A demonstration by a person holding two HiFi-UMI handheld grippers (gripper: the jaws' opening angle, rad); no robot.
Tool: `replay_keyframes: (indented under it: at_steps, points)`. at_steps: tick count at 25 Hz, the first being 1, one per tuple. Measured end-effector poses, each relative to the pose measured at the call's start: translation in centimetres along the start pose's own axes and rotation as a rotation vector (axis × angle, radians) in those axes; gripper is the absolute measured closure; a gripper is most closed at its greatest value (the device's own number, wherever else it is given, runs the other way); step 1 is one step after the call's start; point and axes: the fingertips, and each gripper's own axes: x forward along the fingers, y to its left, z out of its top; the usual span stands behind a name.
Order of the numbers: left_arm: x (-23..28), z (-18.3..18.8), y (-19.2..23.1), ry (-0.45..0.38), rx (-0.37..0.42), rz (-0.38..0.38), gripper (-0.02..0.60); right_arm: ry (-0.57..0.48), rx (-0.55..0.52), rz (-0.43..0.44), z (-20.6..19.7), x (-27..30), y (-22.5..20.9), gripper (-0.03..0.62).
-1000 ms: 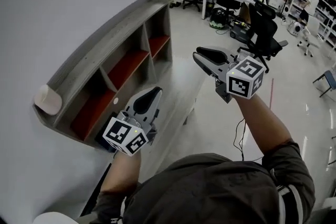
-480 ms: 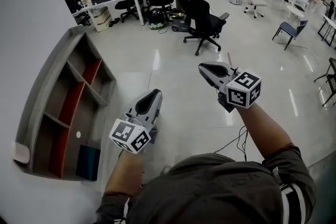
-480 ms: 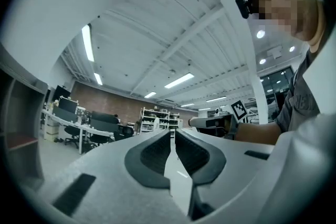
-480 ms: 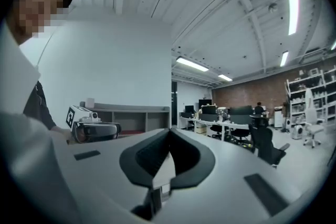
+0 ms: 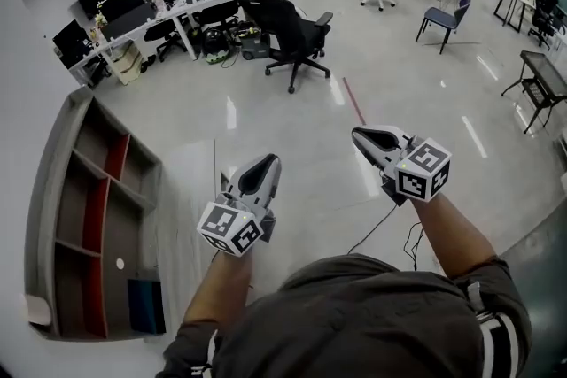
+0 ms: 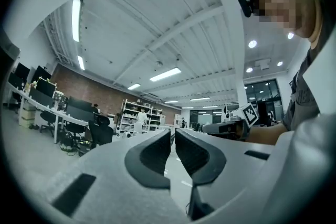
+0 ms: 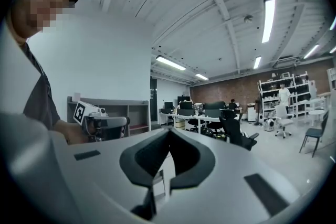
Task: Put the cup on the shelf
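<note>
The grey shelf (image 5: 62, 217) with red-backed compartments stands against the white wall at the left edge of the head view. A pale cup (image 5: 37, 311) rests on its top at the near end. Both grippers hang in mid-air over the floor, well to the right of the shelf. My left gripper (image 5: 266, 164) is shut and empty, its jaws (image 6: 172, 134) drawn together with only a hairline between them. My right gripper (image 5: 363, 137) is shut too, with its tips (image 7: 169, 131) touching and nothing between them. The right gripper view shows the shelf (image 7: 126, 113) behind the left gripper.
A dark blue bin (image 5: 146, 305) stands by the shelf's near end. Desks with monitors (image 5: 146, 9) and a black office chair (image 5: 288, 31) fill the far side. A black table (image 5: 540, 75) is at the right. A cable (image 5: 381, 226) lies on the floor below the right gripper.
The view has swung right, away from the shelf, which has slid to the left edge and farther off. Both grippers stay in front of the body over the floor.
</note>
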Motion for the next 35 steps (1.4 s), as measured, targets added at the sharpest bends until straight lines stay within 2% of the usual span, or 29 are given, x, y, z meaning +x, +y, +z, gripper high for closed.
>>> replay_keyframes:
  at_steps: [5, 12, 24, 35]
  points:
    - [0.6, -1.3, 0.0, 0.030, -0.014, -0.025, 0.558, 0.011, 0.012, -0.040, -2.2, -1.7, -0.3, 0.603]
    - [-1.5, -2.3, 1.7, 0.035, -0.041, 0.000, 0.558, 0.018, 0.036, -0.051, -4.4, -1.2, 0.4, 0.603]
    - [-3.6, -1.9, 3.5, 0.018, -0.043, 0.041, 0.558, 0.031, 0.010, -0.006, -4.1, 1.8, 1.6, 0.603]
    - [-3.9, -1.8, 3.7, 0.009, -0.035, 0.047, 0.558, 0.031, -0.008, -0.011, -4.1, 2.2, 1.5, 0.605]
